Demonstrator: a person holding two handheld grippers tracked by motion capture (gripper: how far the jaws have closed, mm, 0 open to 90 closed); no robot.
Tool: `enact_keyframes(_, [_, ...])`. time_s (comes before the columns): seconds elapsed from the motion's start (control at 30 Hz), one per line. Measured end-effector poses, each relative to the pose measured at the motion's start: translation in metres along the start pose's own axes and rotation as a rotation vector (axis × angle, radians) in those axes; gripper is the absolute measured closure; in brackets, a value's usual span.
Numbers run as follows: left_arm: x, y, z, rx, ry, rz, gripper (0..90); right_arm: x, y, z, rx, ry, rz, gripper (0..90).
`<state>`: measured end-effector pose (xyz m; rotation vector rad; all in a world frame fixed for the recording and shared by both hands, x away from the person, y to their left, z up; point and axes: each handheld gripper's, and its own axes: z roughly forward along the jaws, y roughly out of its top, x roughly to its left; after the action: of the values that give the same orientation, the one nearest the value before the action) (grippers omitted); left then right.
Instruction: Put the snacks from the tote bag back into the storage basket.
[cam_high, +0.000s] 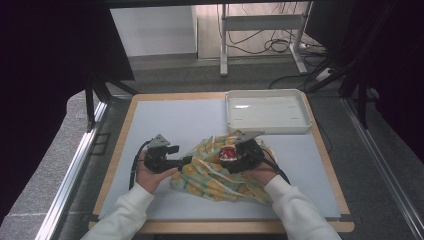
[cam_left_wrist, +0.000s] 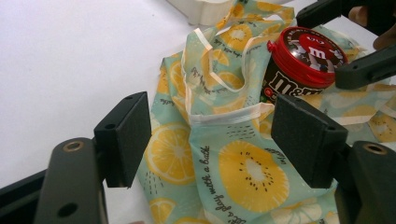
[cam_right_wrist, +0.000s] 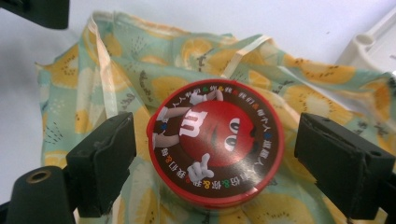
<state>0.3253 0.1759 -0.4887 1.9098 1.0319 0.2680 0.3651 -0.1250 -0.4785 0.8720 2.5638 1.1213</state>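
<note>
Centre frame, the right gripper stands wide open around the red-lidded candy jar, pads clear; the left gripper gapes empty over the lemon-print bag

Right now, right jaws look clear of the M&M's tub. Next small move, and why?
Probably draw the right gripper straight back from the tub. Its pads stand apart from the red lid on both sides, so the tub looks released, and its lower part already sits inside the lemon-print bag. The left gripper, jaws apart beside the bag's mouth hem, could then take the hem and pull it over the tub.
</note>
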Motion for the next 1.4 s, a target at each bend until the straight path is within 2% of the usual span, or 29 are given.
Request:
enact_keyframes(0.2, [0.000,-0.001,0.000,0.009,-0.002,-0.001,29.0,0.001,-0.002,0.010,0.026,-0.008,0.000,14.2])
enact_keyframes(0.47, [0.001,-0.002,-0.003,-0.011,0.011,-0.005,29.2,0.001,-0.004,0.015,0.034,-0.006,0.006,20.7])
enact_keyframes(0.6, [0.001,-0.003,-0.003,-0.012,0.014,-0.010,29.2,0.001,-0.003,0.014,0.036,-0.008,0.001,21.5])
enact_keyframes(0.73, [0.002,-0.004,-0.004,-0.007,0.016,-0.006,29.2,0.001,-0.002,0.011,0.016,-0.024,-0.006,23.1])
enact_keyframes(0.9, [0.002,-0.005,-0.006,-0.013,0.019,-0.009,29.3,-0.003,-0.002,0.009,0.007,-0.001,0.003,23.5])
enact_keyframes(1.2, [0.002,-0.005,-0.006,-0.014,0.020,-0.008,29.2,-0.003,-0.001,0.008,0.007,0.006,0.001,23.7])
enact_keyframes(1.4, [0.002,-0.006,-0.006,-0.013,0.022,-0.008,29.2,-0.005,0.001,0.000,-0.012,0.004,0.001,23.8])
